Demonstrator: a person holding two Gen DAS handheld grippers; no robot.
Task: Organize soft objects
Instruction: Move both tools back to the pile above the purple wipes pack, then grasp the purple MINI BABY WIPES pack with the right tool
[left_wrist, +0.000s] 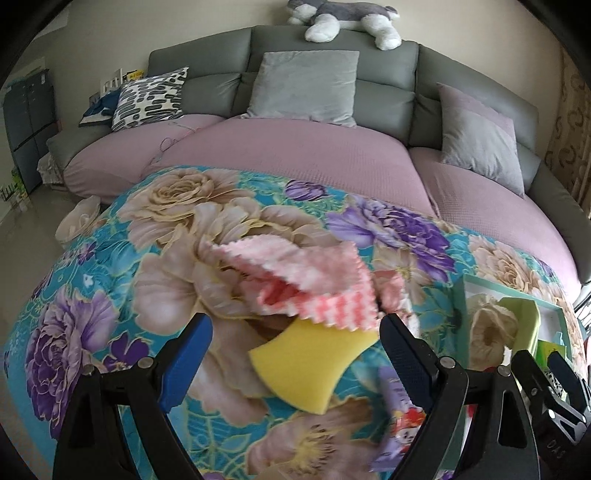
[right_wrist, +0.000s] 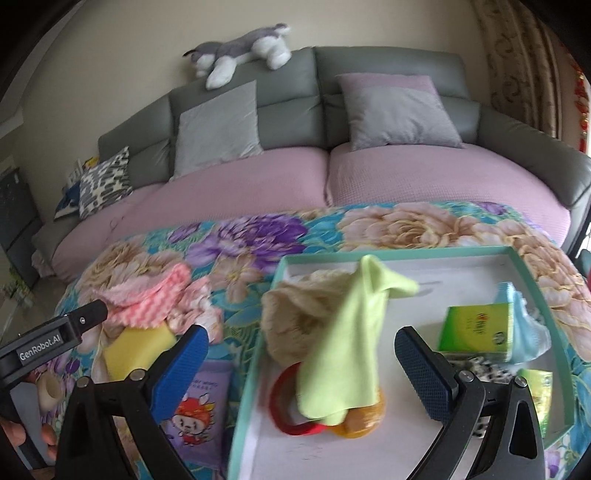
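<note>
Landmark: the tray (right_wrist: 402, 254), teal rim, sitting on the floral blanket (left_wrist: 122, 258).

Left gripper (left_wrist: 295, 343) is spread wide with nothing between the pads. Yellow sponge (left_wrist: 306, 365) lies straight ahead of it, just past the fingertips, centred in the gap. Its long axis looks roughly diagonal across the line of the jaws, notched side facing the far end. It sits on the blanket just left of the tray, outside it, and its far edge is tucked under the pink cloth (left_wrist: 306, 273).

Right gripper (right_wrist: 299, 354) is also wide open and empty, over the tray interior with the lime cloth (right_wrist: 347, 347) draped ahead of it. That cloth already lies in the tray, over a beige knit bundle (right_wrist: 291, 314) and a red ring (right_wrist: 291, 406).

Judgement: the left hand is nearer the sponge, so that grab is its job. Pink cloth may drag along.

Sponge looks soft, clean, foam-edged; will squash under the pads.
</note>
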